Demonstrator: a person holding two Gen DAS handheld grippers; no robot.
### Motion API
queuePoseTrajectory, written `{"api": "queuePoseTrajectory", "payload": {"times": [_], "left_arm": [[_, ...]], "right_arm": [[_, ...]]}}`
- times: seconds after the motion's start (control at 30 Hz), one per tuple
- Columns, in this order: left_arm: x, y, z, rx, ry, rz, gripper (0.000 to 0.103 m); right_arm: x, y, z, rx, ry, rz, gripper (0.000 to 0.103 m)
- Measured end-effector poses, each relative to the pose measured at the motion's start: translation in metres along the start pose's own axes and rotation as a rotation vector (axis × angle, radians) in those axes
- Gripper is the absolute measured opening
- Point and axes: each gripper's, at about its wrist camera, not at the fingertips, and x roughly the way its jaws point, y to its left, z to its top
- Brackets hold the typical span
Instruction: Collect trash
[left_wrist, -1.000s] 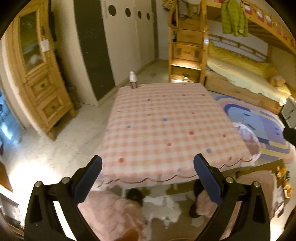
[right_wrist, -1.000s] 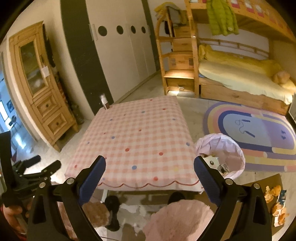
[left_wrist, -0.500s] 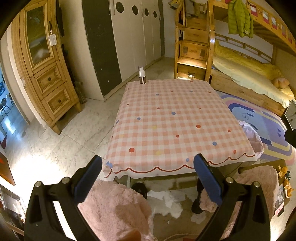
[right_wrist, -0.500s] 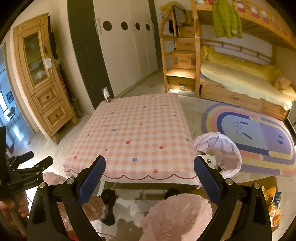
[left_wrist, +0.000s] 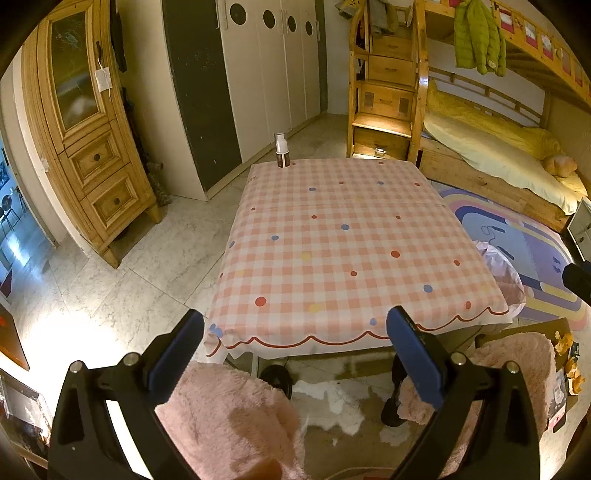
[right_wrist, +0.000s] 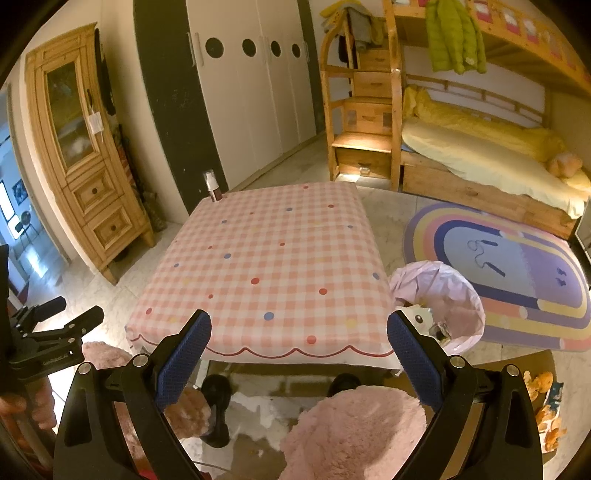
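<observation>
Item: small bottle (left_wrist: 281, 149), upright, long axis vertical, at the far left corner of the checked bench (left_wrist: 347, 243); judged the remaining piece of trash. It lies straight ahead of both pairs of fingers, well apart from them. Left gripper (left_wrist: 295, 349): released, nothing held, judged the nearer. Right gripper (right_wrist: 299, 347): released, nothing held. Lined bin (right_wrist: 439, 302): on the floor, just beside the bench's right edge.

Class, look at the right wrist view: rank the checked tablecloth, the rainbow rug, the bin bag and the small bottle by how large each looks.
1. Checked tablecloth, largest.
2. Rainbow rug; partly cut off and farther away, so its true size is uncertain.
3. Bin bag.
4. Bottle, smallest, and farthest away.
</observation>
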Motion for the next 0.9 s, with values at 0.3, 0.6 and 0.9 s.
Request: {"api": "queuePoseTrajectory", "payload": {"times": [0.3, 0.6, 0.9], "left_arm": [[0.0001, 0.0006, 0.0003, 0.000, 0.000, -0.001, 0.096], [0.0010, 0.0008, 0.0004, 0.001, 0.001, -0.001, 0.096], [0.0013, 0.0006, 0.0002, 0.001, 0.002, -0.001, 0.096]], "right_arm": [[0.0005, 0.0007, 0.0002, -0.001, 0.002, -0.001, 0.095], [0.0010, 0.0006, -0.0004, 0.001, 0.002, 0.001, 0.095], [0.0014, 0.0007, -0.0009, 0.001, 0.004, 0.001, 0.095]]}}
